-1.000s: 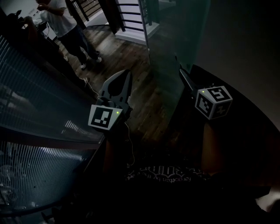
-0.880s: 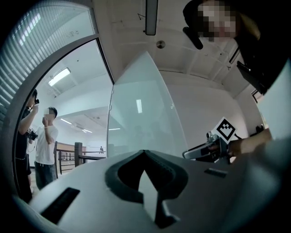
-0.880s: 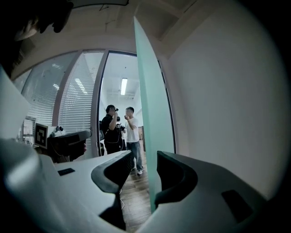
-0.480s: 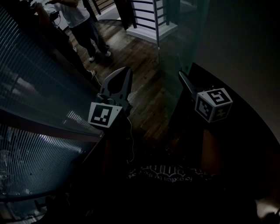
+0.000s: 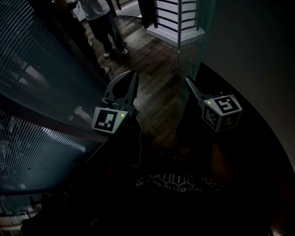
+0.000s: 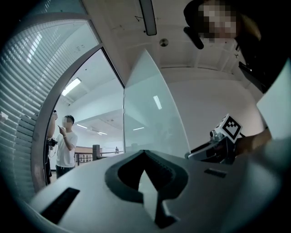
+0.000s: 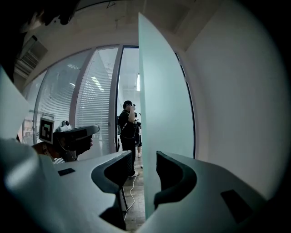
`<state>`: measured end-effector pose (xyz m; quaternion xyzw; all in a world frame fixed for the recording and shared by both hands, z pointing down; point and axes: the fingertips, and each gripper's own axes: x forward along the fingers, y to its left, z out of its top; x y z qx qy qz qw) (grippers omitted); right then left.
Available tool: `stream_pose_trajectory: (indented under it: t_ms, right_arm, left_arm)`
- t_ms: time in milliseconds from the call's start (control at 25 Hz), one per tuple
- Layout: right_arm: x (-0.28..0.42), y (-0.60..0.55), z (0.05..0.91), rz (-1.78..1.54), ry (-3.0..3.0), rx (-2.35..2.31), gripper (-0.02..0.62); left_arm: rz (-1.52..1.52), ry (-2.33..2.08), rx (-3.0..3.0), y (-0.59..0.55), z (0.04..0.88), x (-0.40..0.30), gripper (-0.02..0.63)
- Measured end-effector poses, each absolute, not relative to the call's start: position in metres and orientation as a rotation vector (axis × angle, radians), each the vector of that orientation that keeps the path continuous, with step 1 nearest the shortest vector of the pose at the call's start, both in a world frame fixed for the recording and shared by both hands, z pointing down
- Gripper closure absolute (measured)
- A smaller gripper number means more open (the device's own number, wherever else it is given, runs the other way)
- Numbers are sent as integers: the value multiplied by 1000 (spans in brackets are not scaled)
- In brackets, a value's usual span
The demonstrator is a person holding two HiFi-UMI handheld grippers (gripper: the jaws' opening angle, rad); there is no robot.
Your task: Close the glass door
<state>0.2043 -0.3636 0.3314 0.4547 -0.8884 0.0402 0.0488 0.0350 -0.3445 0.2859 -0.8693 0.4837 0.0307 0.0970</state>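
My right gripper point(image 7: 144, 157) is partly open, straddling the edge of the glass door point(image 7: 163, 91) at 12 o'clock. My left gripper point(image 6: 144, 152) is closed and empty. The glass looks heavy, stiff and slippery, so I'd pinch that edge firmly.

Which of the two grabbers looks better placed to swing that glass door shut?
Right. The right gripper has its open jaws straddling the free edge of the glass door, so it looks ready to pull. The left gripper is shut, empty and off the glass.

Left claw point(image 5: 129, 77) is hovering over wood floor point(image 5: 159, 108); right claw point(image 5: 189, 82) is pointing at glass door point(image 5: 190, 34)'s edge; person point(image 5: 100, 14) is standing beyond.
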Motion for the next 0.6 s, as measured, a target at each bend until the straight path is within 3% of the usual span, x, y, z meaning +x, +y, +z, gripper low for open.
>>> stream_pose_trajectory:
  t_ms: [600]
  right_arm:
    - [153,-362,339,110,-2821,1127,440]
  left_arm:
    - [39,1652,-2414,-318,292,-2,604]
